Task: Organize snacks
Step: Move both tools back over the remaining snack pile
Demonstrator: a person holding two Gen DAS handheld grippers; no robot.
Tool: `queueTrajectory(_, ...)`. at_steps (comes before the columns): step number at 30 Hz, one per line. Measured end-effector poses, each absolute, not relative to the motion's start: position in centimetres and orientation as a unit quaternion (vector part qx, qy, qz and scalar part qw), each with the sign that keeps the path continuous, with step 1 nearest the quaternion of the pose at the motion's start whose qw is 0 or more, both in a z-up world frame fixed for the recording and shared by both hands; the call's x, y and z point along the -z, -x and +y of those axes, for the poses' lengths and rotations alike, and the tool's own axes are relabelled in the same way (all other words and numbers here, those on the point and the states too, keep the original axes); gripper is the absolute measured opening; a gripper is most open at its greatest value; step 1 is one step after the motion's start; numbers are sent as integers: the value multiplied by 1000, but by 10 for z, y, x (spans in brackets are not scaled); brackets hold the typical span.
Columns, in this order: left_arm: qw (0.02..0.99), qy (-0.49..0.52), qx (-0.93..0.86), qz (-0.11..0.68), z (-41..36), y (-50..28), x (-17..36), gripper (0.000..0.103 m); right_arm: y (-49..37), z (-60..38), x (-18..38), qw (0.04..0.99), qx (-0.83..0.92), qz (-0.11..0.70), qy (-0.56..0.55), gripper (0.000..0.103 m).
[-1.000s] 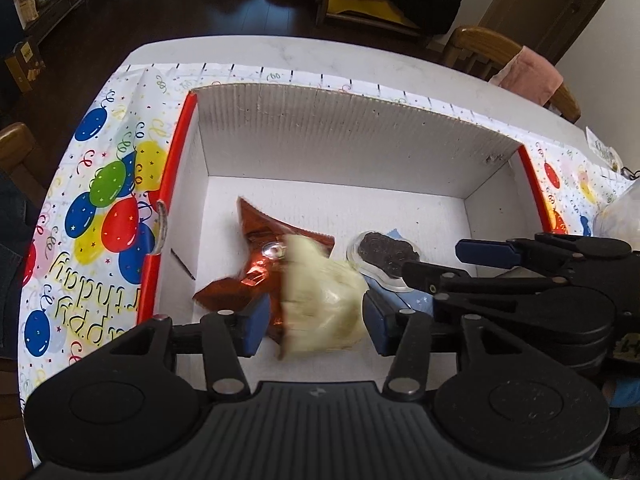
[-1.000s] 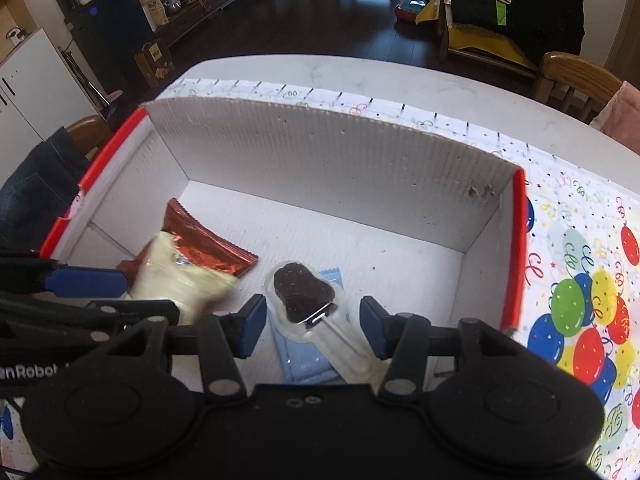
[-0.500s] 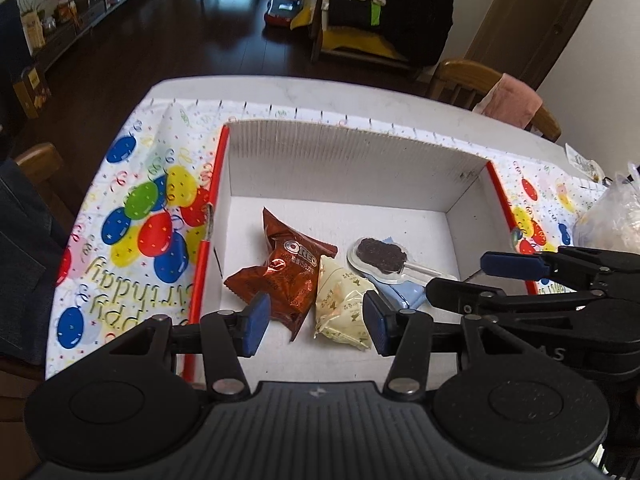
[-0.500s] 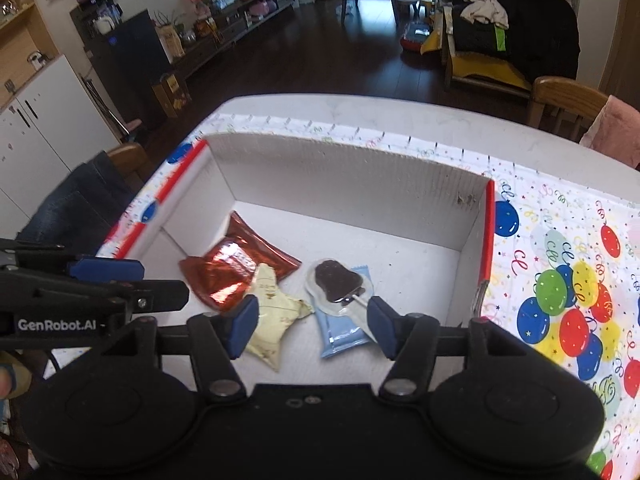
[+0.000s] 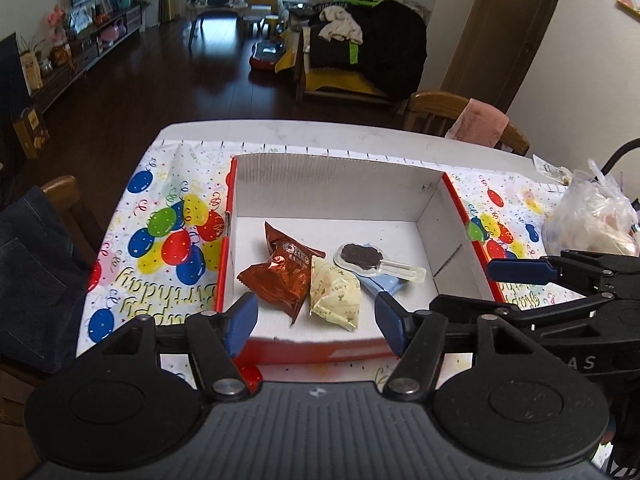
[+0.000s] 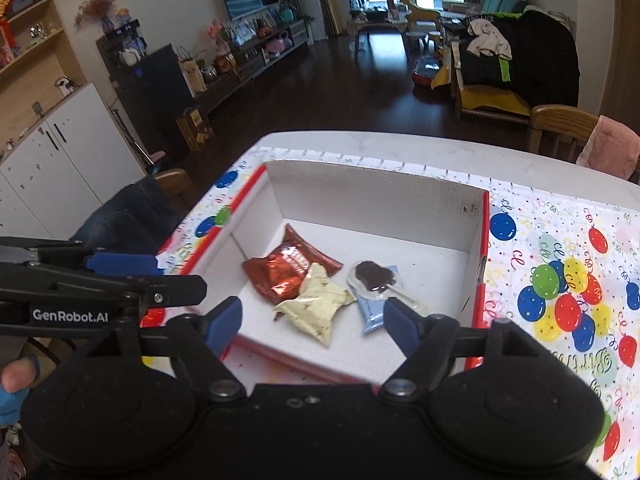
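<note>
Snacks lie together on the white floor of the box (image 5: 332, 184), and neither of your grippers holds any of them. Your left gripper (image 5: 316, 322) has its jaws spread wide with nothing between them, hovering above the near wall of the box. Your right gripper (image 6: 314, 320) is spread the same way, also empty, over the near edge of the box.

Beyond the left fingertips you see the brown foil packet (image 5: 282, 276) lying at the left of the group. The cream packet (image 5: 336, 298) sits just beside it on the right, its edge overlapping the brown one. Further right, the light blue packet (image 5: 380, 285) lies flat, and the chocolate pop in its clear wrapper (image 5: 362, 257) rests across the top of it, stick pointing right.

The box has red outer sides and stands on the balloon-print tablecloth (image 5: 160, 248), which covers a white table (image 5: 320, 132). In the left view your right gripper reaches in from the right edge, and a clear plastic bag (image 5: 592, 216) sits on the cloth beyond it. A wooden chair (image 5: 440, 112) with a pink cloth over it stands past the far side.
</note>
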State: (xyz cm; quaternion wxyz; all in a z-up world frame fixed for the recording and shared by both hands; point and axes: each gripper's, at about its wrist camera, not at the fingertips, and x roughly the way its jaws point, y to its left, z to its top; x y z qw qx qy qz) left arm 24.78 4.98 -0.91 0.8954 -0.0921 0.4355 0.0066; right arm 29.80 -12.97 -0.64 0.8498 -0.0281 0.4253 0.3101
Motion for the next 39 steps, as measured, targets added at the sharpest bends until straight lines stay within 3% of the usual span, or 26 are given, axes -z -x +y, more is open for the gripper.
queueTrajectory(8,903,83,-3,421,50,-210,4,65,-258,-136,-2,855,-323,406,27,86)
queueTrajectory(11,906,83,-7,414,52,-194,5,76,-242,-139,-2,858,-325,397,27,94)
queueTrajectory(19,906,80,-8,416,54,-156,15,76,-202,-145,10,859,-326,392,45,102)
queueTrajectory(39,879,48,5,474,38,-79,87,76,-134,-160,83,847,-279,446,74,102)
